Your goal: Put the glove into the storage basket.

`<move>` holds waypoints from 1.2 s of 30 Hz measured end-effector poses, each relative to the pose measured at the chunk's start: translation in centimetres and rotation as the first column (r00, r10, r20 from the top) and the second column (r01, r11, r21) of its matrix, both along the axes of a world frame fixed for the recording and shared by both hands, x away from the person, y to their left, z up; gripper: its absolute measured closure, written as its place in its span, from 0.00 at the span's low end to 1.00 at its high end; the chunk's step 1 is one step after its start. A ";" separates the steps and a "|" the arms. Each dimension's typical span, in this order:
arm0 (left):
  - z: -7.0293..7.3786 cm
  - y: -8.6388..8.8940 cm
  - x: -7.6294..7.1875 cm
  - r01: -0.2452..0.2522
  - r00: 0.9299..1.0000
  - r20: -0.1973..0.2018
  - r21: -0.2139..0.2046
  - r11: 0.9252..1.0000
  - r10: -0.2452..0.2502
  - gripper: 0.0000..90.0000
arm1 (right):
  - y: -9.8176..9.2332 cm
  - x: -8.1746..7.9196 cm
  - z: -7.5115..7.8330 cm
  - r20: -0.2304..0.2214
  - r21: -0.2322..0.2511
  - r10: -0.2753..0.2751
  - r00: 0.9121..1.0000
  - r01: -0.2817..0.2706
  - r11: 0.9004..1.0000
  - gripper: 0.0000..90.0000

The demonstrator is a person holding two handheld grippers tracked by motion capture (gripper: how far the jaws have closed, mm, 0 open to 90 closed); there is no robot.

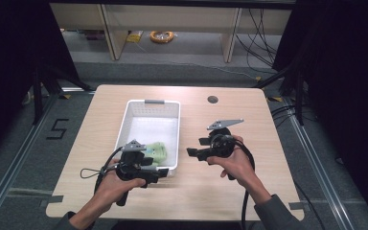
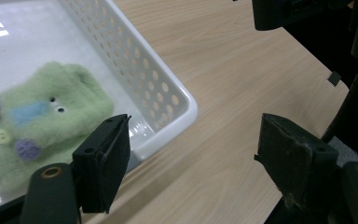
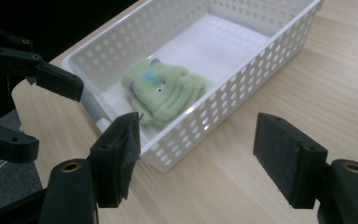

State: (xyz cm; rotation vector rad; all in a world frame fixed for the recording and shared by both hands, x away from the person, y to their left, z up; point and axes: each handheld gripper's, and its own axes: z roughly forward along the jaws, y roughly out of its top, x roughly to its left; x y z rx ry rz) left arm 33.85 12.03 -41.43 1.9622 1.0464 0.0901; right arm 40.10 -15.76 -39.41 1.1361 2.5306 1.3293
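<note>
L gripper [image 1: 164, 171] sits nearest the camera in the high view, at the near-left of the worktop [image 1: 268, 143], its fingers [image 2: 103, 161] spread wide w/ nothing between them. In the left gripper view one finger hangs over the near corner of the white basket [image 2: 168, 100], the other over bare wood just outside the rim. The person's left hand [image 1: 111, 184] grips the handle from below; a black cable loops off to the left.

R gripper [image 1: 197, 147] is held above the worktop just right of the basket, fingers [image 3: 116, 156] likewise released & apart, empty. They aim toward the basket's long perforated side wall. The right hand [image 1: 237, 160] wraps the body, grey three-cornered plate [image 1: 225, 123] on top, cable trailing back along the sleeve.

Green plush toy [image 3: 163, 91] lies flat inside the basket, at its near end, close to the corner by the L gripper. It's a fuzzy light-green thing w/ a blue patch, purple spots, small eyes. Neither gripper touches it. Rest of the basket floor is bare white.

Basket stands lengthwise near the worktop's centre-left, w/ a grey handle on its far end. Round dark cable port [image 1: 212, 99] sits in the worktop toward the far edge. Beyond: grey floor [image 1: 172, 72], w/ a "5" marked in tape [image 1: 57, 128] at left.
</note>
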 end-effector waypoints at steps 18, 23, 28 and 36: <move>-1.5 -2.4 -2.2 0.044 0.998 0.047 -0.011 0.999 -0.044 0.25 | -3.2 -2.9 -1.1 0.066 0.027 -0.015 0.998 0.013 1.000 0.31; -2.2 -2.7 -2.5 0.077 0.995 0.059 -0.015 0.997 -0.076 0.24 | -4.0 -4.3 -1.5 0.066 0.041 -0.047 0.997 0.045 0.998 0.31; -3.0 -3.0 -3.0 0.084 0.993 0.078 -0.012 0.996 -0.083 0.24 | -4.6 -5.1 -2.4 0.080 0.058 -0.046 0.996 0.042 0.997 0.30; -3.9 -3.5 -3.8 0.117 0.989 0.091 -0.006 0.993 -0.116 0.23 | -5.7 -6.2 -3.6 0.062 0.052 -0.052 0.997 0.048 0.997 0.30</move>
